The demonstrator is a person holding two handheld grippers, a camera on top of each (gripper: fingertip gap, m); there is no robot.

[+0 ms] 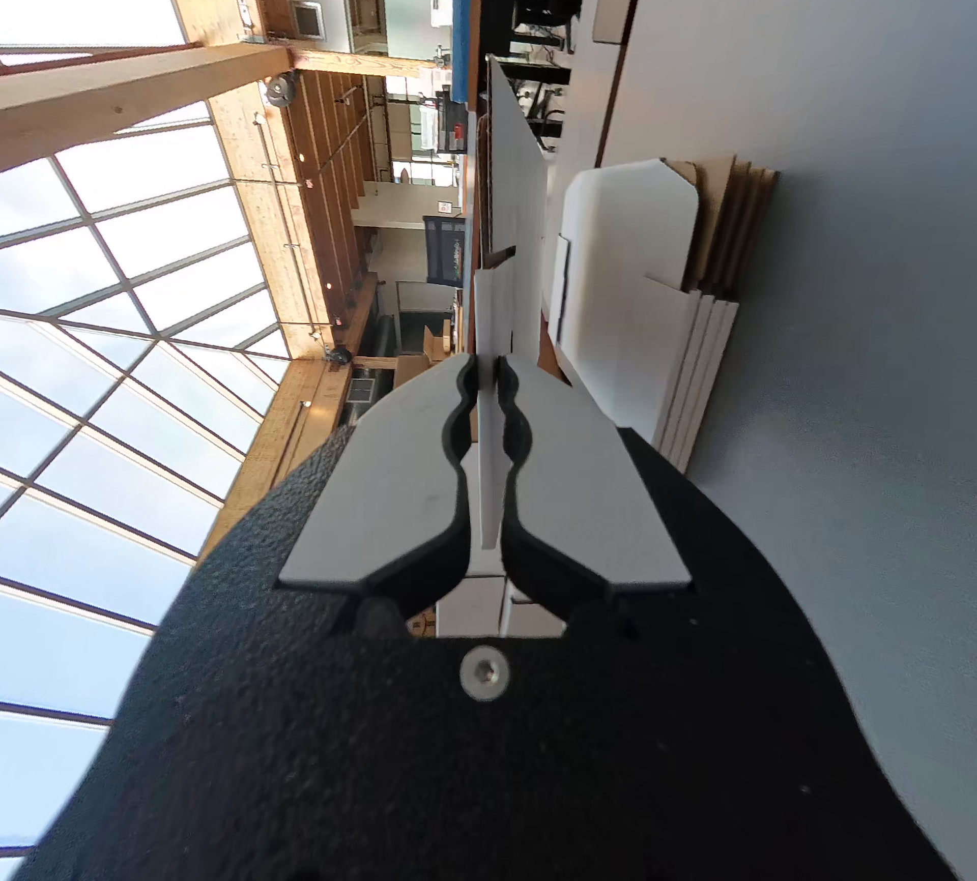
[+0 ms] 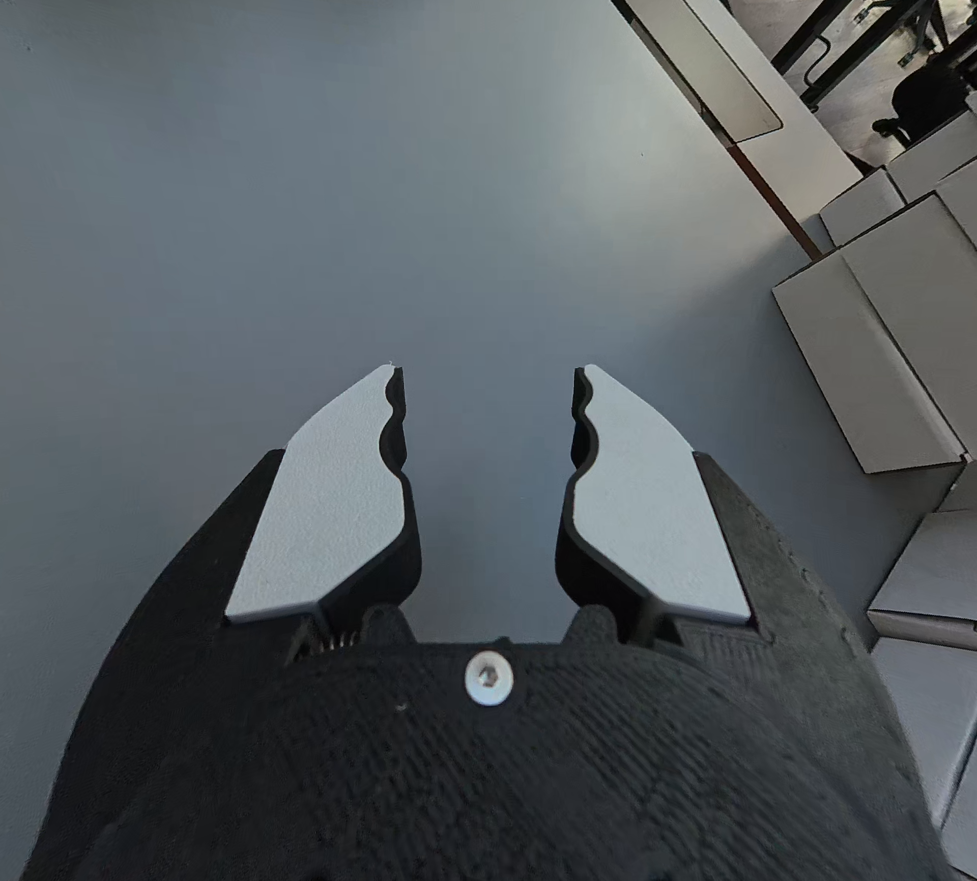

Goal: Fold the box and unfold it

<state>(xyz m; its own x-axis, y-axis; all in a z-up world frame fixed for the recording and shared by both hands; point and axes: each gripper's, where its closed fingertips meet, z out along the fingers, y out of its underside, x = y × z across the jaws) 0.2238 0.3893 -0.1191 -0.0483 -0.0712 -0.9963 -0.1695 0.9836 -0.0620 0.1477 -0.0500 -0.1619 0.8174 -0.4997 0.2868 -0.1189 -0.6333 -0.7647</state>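
In the left wrist view, which is rolled sideways, my left gripper [image 1: 489, 369] is shut on a thin white cardboard flap [image 1: 492, 459] of the box. The rest of the white box [image 1: 515, 179] runs away from the fingertips, held up off the grey table [image 1: 846, 485]. In the right wrist view my right gripper [image 2: 489, 369] is open and empty, pointing down over the bare grey table [image 2: 317, 168]. White box panels [image 2: 899, 337] lie at the right edge of that view, apart from the fingers.
A stack of flat white and brown cardboard blanks [image 1: 682, 274] lies on the table beyond the left gripper. A second white table [image 2: 703, 42] adjoins along a brown edge. Chairs and desk legs [image 2: 872, 10] stand on the floor beyond. Skylight and wooden beams [image 1: 132, 79] fill the left side.
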